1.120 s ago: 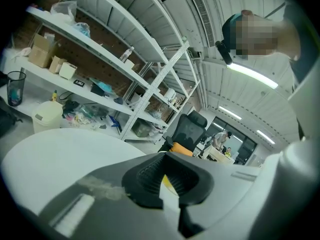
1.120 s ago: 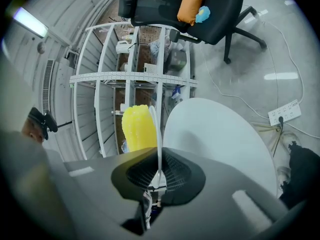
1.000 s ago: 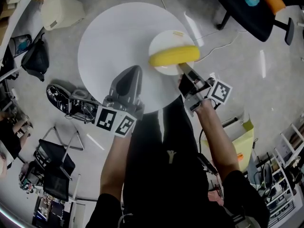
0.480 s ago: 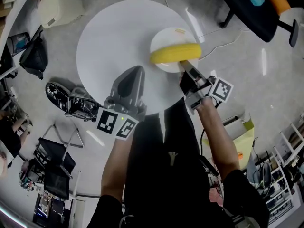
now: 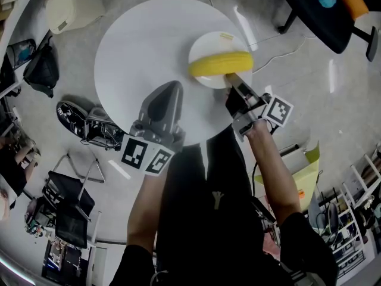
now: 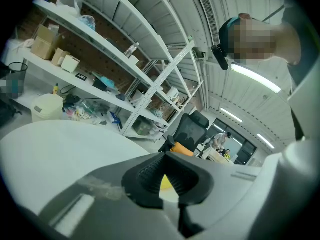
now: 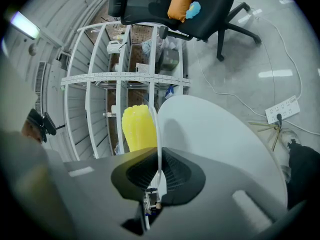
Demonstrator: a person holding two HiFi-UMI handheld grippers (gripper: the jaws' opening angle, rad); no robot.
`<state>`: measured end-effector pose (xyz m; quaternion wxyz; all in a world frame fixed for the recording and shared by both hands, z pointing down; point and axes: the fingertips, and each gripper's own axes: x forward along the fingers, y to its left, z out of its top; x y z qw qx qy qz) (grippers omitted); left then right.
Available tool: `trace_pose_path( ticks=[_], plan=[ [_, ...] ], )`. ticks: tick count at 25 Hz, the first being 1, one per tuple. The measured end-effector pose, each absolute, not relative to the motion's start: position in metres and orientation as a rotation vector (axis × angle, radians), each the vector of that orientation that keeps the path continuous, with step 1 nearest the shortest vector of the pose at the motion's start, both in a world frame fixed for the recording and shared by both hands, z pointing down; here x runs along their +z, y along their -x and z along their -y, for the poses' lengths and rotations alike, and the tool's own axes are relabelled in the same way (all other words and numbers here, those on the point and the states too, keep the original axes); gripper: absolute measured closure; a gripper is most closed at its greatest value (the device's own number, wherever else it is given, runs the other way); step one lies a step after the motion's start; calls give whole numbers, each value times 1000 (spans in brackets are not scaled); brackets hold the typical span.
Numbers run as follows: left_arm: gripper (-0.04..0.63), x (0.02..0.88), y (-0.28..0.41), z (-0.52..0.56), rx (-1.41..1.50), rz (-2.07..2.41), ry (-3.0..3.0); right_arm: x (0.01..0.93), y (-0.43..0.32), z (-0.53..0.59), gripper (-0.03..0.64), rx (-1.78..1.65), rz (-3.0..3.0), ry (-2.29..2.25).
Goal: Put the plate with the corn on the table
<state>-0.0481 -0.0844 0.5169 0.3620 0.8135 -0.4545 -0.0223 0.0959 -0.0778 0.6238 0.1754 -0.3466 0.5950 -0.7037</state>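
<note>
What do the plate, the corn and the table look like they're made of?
The plate looks thin, smooth, white, probably plastic or melamine, given its slim edge. The corn is bright yellow with molded kernels, likely a plastic toy. The table has a matte white top, maybe laminate.

Bright even overhead light, soft shadows, strong fisheye edge distortion.

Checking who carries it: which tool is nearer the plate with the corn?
Right. The right tool grips the plate at its rim; the left tool hangs apart, over the table.
</note>
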Motion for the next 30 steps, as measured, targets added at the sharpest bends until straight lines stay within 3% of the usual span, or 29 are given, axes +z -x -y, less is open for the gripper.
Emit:
trace_pose_path(
  ticks=[30],
  plan=[
    [592,533,50,87,-79,1179,-2063,648,-89,79,589,-2061,-1667,1046]
  ],
)
